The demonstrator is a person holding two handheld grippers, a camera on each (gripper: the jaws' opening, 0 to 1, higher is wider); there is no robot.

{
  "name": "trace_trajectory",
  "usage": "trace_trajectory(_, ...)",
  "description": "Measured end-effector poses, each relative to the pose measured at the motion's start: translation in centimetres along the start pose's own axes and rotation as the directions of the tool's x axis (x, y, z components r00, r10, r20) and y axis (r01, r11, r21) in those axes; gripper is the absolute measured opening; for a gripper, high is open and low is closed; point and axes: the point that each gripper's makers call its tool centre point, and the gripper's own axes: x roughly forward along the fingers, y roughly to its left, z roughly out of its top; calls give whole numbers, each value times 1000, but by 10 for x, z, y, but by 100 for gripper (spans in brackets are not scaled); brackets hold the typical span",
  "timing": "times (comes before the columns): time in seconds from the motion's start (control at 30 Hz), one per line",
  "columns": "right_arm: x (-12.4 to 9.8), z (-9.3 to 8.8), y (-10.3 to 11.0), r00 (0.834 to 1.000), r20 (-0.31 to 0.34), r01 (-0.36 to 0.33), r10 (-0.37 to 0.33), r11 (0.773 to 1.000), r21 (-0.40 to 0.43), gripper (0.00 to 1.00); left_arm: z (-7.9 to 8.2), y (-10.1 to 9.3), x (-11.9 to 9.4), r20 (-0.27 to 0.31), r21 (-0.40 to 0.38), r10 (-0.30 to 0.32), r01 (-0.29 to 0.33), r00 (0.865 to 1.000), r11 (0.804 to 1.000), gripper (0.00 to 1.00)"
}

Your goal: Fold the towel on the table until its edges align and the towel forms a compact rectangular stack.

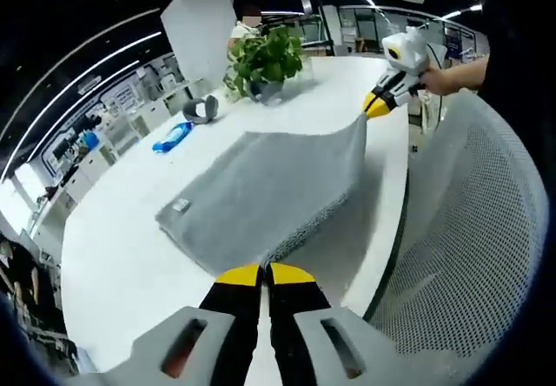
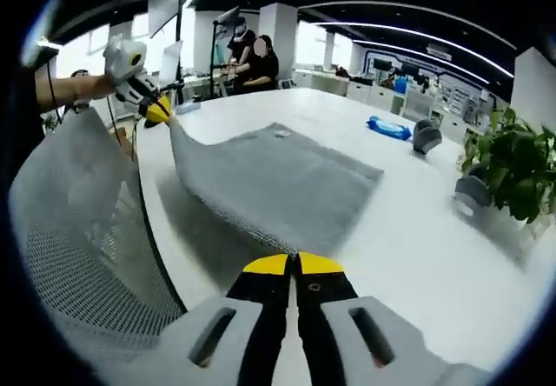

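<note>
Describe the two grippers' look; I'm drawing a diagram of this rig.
Both match: the left gripper and right gripper each have black jaws with yellow tips rising from a light grey body with two slotted openings. Seen from across, each carries a white housing above its yellow-tipped jaws.

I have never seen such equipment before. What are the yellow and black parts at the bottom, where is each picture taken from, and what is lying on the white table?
No robot arm is here: a person holds one hand tool with two fingers in each hand, and a camera rides on each tool. The left gripper view looks along the left gripper; the right gripper view looks along the right gripper. Each tool also appears far off in the other picture. Both are closed on corners of a grey towel, lifting its near edge off the white table. Farther back stand a potted plant, a blue object and a grey object. A mesh chair back is beside the table.
</note>
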Motion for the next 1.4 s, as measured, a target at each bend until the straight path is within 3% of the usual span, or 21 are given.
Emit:
trace_trajectory(0.23,-17,31,-11,992,84,88,-94,994,68,0,19,9,-23,69,-60,122,-118,990,991,2)
trace_trajectory(0.4,-32,49,-10,985,123,109,-118,991,77,0,29,11,-36,107,-106,171,-160,979,981,2)
trace_trajectory(0.57,-45,65,-11,979,141,140,-145,989,40,0,42,5,-50,168,-179,199,-169,965,969,2)
trace_trajectory(0.73,-50,77,-17,972,162,165,-171,985,51,0,47,1,-63,194,-218,232,-189,953,957,2)
trace_trajectory(0.8,-55,82,-18,969,175,169,-177,984,56,0,53,2,-69,222,-253,245,-187,944,949,2)
trace_trajectory(1.0,-69,94,-12,963,199,175,-181,983,48,0,63,4,-83,253,-259,289,-223,923,940,2)
trace_trajectory(1.2,-87,108,-5,957,220,186,-190,982,42,0,72,5,-101,306,-316,331,-233,892,920,2)
trace_trajectory(1.4,-97,114,7,958,224,173,-180,984,49,0,71,4,-112,314,-328,346,-241,884,913,2)
